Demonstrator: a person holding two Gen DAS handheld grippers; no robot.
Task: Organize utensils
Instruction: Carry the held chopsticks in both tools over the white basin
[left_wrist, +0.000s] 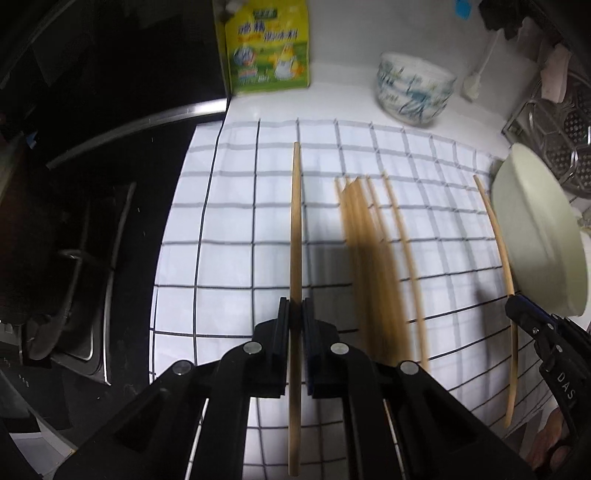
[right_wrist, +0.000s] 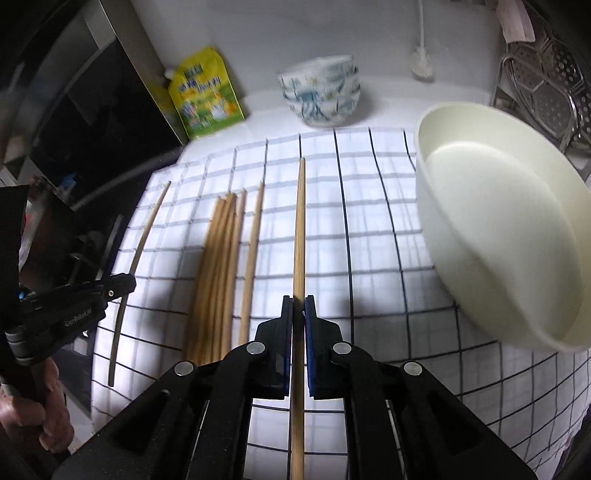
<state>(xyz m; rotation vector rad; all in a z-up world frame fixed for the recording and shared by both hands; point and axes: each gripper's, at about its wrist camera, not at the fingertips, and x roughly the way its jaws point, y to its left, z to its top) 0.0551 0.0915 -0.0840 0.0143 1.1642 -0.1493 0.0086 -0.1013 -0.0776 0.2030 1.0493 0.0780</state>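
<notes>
Each gripper is shut on one wooden chopstick, held above the checked cloth. My left gripper (left_wrist: 295, 306) grips a chopstick (left_wrist: 296, 221) pointing away from me; it also shows at the left of the right wrist view (right_wrist: 122, 284). My right gripper (right_wrist: 298, 302) grips another chopstick (right_wrist: 300, 229); it shows at the right of the left wrist view (left_wrist: 517, 306) with its chopstick (left_wrist: 496, 229). A bundle of several chopsticks (right_wrist: 218, 266) lies on the cloth between them, with one separate chopstick (right_wrist: 253, 243) beside it. The bundle (left_wrist: 364, 251) is blurred in the left wrist view.
A white checked cloth (right_wrist: 373, 258) covers the counter. A large cream bowl (right_wrist: 498, 236) sits tilted at the right. Patterned stacked bowls (right_wrist: 321, 92) and a yellow-green pouch (right_wrist: 203, 92) stand at the back. A sink (left_wrist: 81, 280) lies left. A metal rack (right_wrist: 546, 85) is back right.
</notes>
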